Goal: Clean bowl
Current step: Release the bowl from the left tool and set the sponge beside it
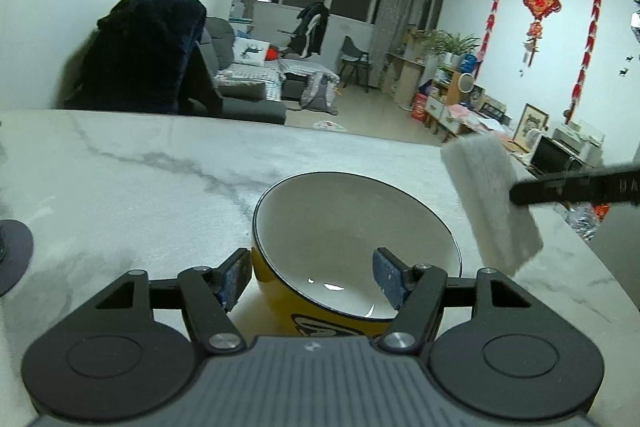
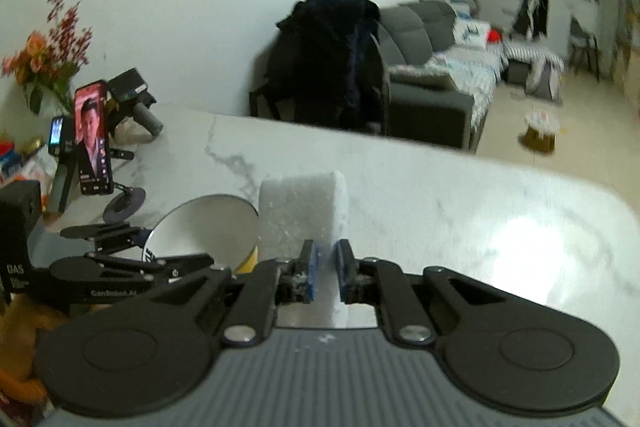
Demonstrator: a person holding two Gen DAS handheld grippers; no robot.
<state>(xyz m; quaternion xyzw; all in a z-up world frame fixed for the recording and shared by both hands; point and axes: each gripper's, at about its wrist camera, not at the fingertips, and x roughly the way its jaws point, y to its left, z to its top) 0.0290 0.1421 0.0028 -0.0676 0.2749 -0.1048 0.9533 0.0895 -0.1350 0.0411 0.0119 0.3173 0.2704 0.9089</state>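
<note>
The yellow ceramic bowl with white inside (image 1: 356, 243) sits on the marble surface (image 1: 140, 179), its near wall between the left gripper (image 1: 312, 277)'s wide jaws — contact unclear. The right gripper (image 2: 325, 263) — jaws narrow, pinching an upright white sponge block (image 2: 302, 215) — hovers just right of the rim.

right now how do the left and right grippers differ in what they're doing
The left gripper is spread wide, one pad outside the yellow bowl and one inside it; the right gripper is nearly closed. The left pinches nothing; the right clamps a white sponge. Both have black fingers with blue pads.
</note>
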